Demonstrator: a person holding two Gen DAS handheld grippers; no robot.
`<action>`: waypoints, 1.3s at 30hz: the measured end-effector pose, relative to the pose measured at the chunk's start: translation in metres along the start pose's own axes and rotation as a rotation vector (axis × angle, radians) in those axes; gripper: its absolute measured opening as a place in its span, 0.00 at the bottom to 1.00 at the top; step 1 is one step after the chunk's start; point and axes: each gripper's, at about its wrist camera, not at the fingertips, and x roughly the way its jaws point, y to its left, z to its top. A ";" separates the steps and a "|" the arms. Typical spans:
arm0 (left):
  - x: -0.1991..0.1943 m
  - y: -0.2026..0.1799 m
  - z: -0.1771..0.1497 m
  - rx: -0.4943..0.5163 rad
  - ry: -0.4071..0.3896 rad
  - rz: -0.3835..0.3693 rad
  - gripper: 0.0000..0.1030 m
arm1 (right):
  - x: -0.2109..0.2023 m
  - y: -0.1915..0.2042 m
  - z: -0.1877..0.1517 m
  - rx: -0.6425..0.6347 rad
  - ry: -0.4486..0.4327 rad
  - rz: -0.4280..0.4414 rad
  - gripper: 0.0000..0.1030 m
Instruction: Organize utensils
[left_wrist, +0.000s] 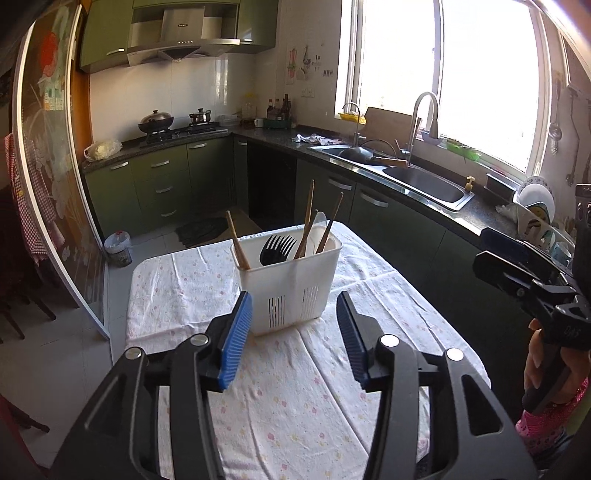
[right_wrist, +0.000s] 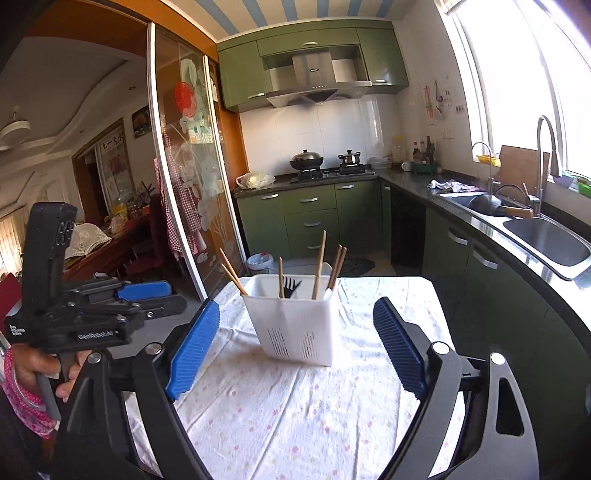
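White caddy (left_wrist: 291, 291) upright on tablecloth (left_wrist: 280, 387) | left claw (left_wrist: 294, 334) open, empty | right claw (right_wrist: 295, 347) open, empty

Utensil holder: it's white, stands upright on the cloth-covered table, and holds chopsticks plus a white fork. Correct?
Not quite: the fork in the utensil holder is black, not white, as the left wrist view shows. The rest holds: white holder, upright on the cloth-covered table, with chopsticks inside.

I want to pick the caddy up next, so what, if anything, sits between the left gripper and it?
Nothing visible. Only bare tablecloth lies between the open left gripper and the caddy. The right gripper, also open, is off to the side.
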 end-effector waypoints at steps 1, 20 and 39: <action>-0.006 0.000 -0.010 0.003 -0.023 0.026 0.48 | -0.005 -0.004 -0.011 0.007 0.000 -0.012 0.90; -0.071 -0.006 -0.087 -0.058 -0.219 0.196 0.93 | -0.079 0.003 -0.096 -0.033 -0.065 -0.092 0.96; -0.077 -0.001 -0.101 -0.088 -0.214 0.217 0.93 | -0.088 0.006 -0.096 -0.022 -0.084 -0.124 0.96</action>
